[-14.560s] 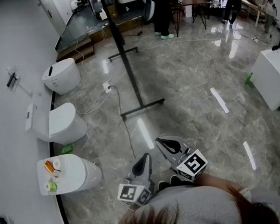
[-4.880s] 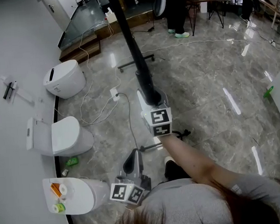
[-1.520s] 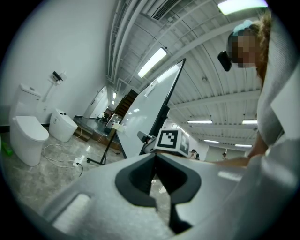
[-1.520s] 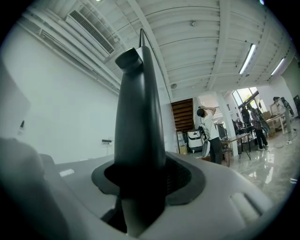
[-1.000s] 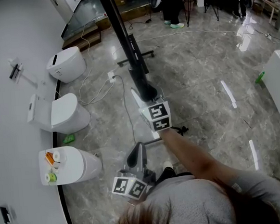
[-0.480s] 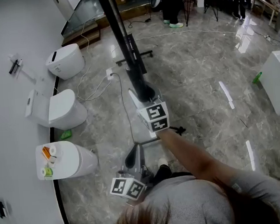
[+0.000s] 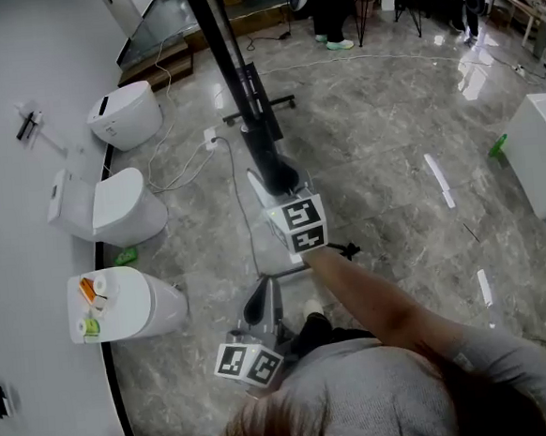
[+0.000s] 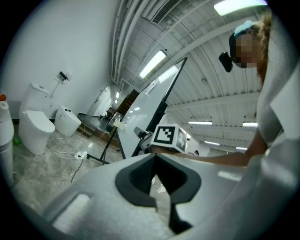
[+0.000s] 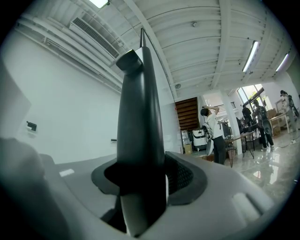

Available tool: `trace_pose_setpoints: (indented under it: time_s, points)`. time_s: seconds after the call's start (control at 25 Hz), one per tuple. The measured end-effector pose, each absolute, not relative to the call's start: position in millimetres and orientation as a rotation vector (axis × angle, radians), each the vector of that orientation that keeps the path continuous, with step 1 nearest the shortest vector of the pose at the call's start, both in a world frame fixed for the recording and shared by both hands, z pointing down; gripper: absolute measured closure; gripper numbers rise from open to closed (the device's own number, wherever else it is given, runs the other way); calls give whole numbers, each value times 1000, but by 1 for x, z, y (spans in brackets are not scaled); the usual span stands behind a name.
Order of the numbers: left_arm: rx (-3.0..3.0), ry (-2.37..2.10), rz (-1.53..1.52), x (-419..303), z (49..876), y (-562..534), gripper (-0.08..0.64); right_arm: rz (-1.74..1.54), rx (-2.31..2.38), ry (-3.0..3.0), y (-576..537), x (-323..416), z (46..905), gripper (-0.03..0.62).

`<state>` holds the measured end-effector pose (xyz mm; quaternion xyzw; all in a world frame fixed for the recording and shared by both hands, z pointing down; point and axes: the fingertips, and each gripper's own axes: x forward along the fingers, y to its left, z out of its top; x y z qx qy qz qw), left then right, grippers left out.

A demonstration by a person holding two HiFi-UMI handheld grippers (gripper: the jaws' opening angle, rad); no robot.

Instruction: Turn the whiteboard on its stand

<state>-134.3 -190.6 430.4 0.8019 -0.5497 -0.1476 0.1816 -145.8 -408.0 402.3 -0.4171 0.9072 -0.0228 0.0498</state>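
Note:
In the head view the whiteboard [image 7: 233,70] shows edge-on as a long dark bar that runs from the top down to my right gripper [image 7: 272,182]. That gripper is shut on the board's dark frame edge [image 9: 140,117], which stands up between its jaws in the right gripper view. The stand's feet [image 7: 259,102] rest on the floor. My left gripper [image 7: 263,296] hangs low next to the person's body, shut, with nothing between its jaws. In the left gripper view the white board face [image 8: 150,101] leans ahead, with the right gripper's marker cube [image 8: 167,136] in front of it.
Two toilets [image 7: 124,116] [image 7: 112,208] and a white unit with bottles on top [image 7: 120,307] line the left wall. A cable and socket [image 7: 212,137] lie near the stand. A white box [image 7: 542,149] stands at the right. People and tables [image 7: 328,15] are at the back.
Long before, both grippers hung free near the body and the board stood farther off. Since then the right gripper has closed on its edge. Over the last second both grippers drift slightly.

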Motion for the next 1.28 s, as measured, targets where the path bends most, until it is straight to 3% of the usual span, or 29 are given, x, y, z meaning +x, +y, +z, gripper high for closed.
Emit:
trace_pose_setpoints:
  time_s: [1.28]
  points:
    - [2199, -1650, -461, -128, 441, -125, 560, -96, -1278, 2769, -344, -119, 412, 410]
